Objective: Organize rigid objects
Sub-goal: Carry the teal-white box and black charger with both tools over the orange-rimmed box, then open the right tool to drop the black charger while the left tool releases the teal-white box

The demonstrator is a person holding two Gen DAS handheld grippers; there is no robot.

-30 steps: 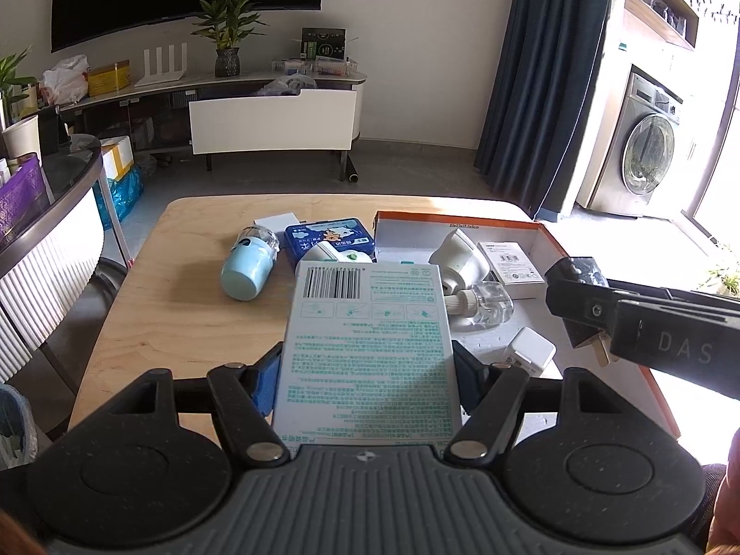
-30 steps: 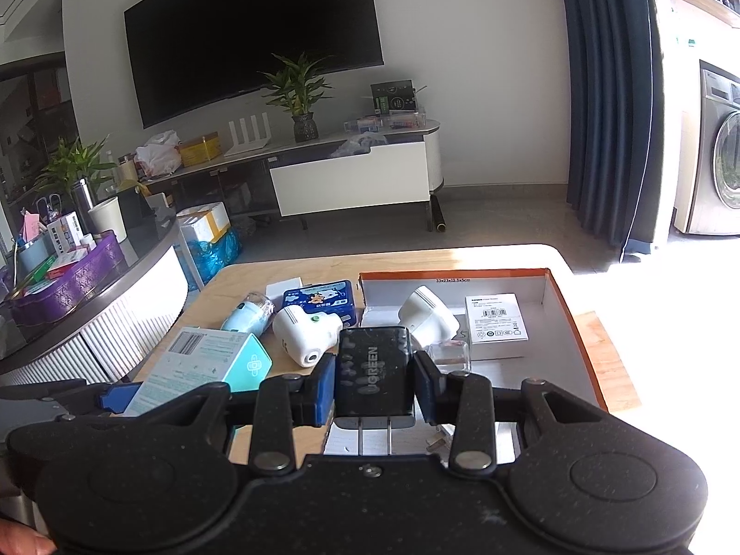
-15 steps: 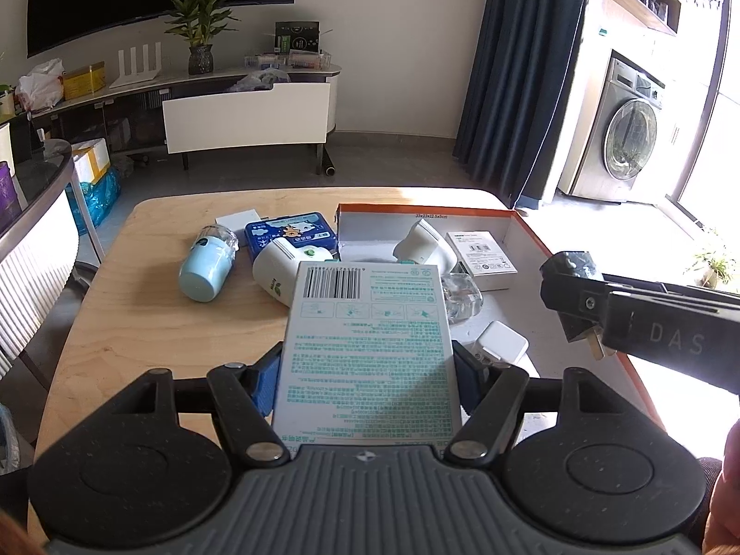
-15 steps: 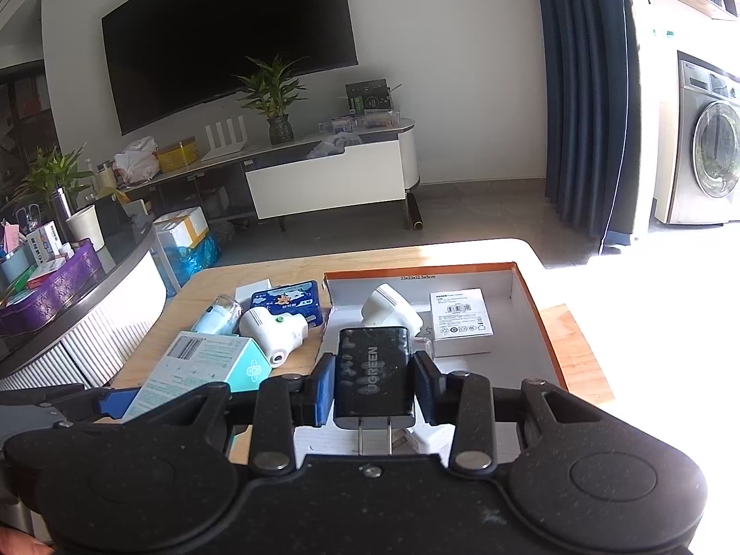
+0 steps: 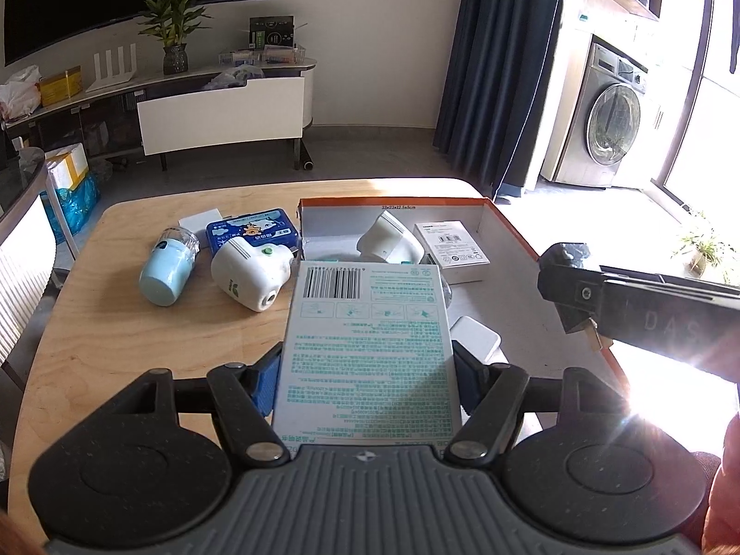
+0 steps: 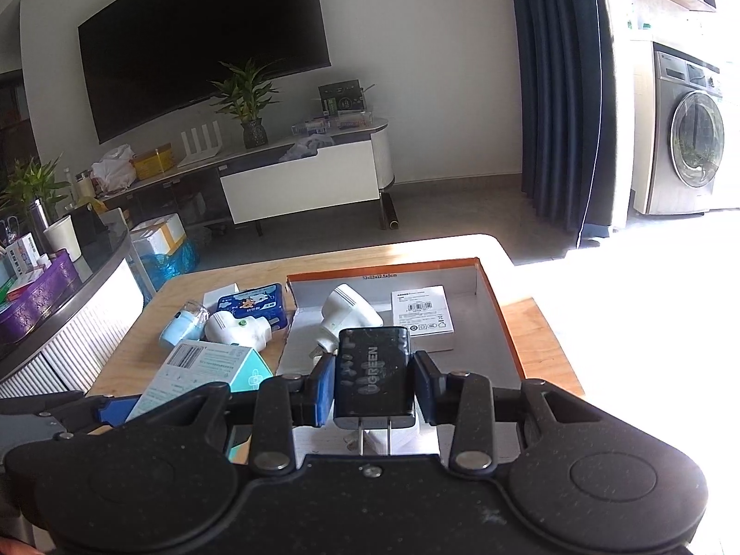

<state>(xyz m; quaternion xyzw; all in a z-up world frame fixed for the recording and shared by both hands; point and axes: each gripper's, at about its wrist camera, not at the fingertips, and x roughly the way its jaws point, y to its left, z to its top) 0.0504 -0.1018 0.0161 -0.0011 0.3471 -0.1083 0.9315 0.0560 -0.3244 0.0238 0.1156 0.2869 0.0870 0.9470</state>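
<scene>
Only the right view shows the right tongs [image 6: 373, 381] clamping the black charger [image 6: 373, 377]; left tongs [image 5: 367, 377] clamp the carton [image 5: 367, 347].

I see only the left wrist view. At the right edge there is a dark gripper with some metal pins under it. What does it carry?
Observer: The right gripper is shut on a black charger; its two prongs point back toward the camera.
Operator: Is any writing on that charger?
Observer: Yes, light letters along its top face read UGREEN.
Operator: My teal-printed box hides part of the orange tray. What lies behind it?
Observer: The white plug-in device lies there with its plug end toward the near side, beside the small white box.
</scene>
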